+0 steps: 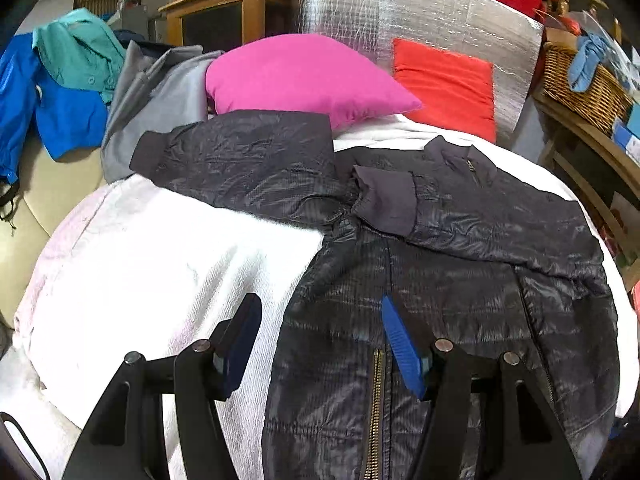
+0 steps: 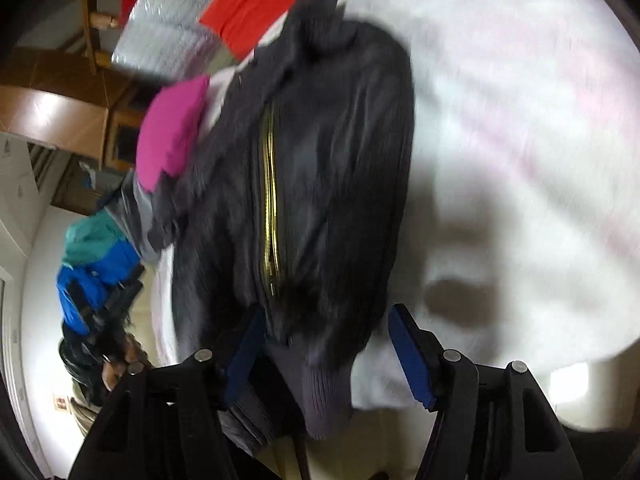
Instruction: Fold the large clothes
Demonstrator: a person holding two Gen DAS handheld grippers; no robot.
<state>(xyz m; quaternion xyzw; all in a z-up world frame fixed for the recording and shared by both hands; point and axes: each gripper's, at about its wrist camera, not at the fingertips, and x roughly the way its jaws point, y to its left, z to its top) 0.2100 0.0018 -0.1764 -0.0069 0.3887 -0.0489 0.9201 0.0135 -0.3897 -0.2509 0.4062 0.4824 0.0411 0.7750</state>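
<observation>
left gripper (image 1: pixel 320 344) fingers spread wide with nothing in them, hovering over the zip side of the dark grey quilted jacket (image 1: pixel 440 280), right gripper (image 2: pixel 328 352) fingers also apart around the jacket's ribbed hem, grip unclear, jacket on a white fluffy blanket (image 1: pixel 160 264), pink cushion (image 1: pixel 304 76) behind it

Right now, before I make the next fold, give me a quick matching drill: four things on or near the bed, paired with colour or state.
1. jacket
2. pillow
3. cushion
4. left gripper

a. orange-red
b. open, over the jacket's edge
c. pink
d. dark, with a gold zip

Pairs: 1-d, 2-c, 3-a, 4-b
</observation>
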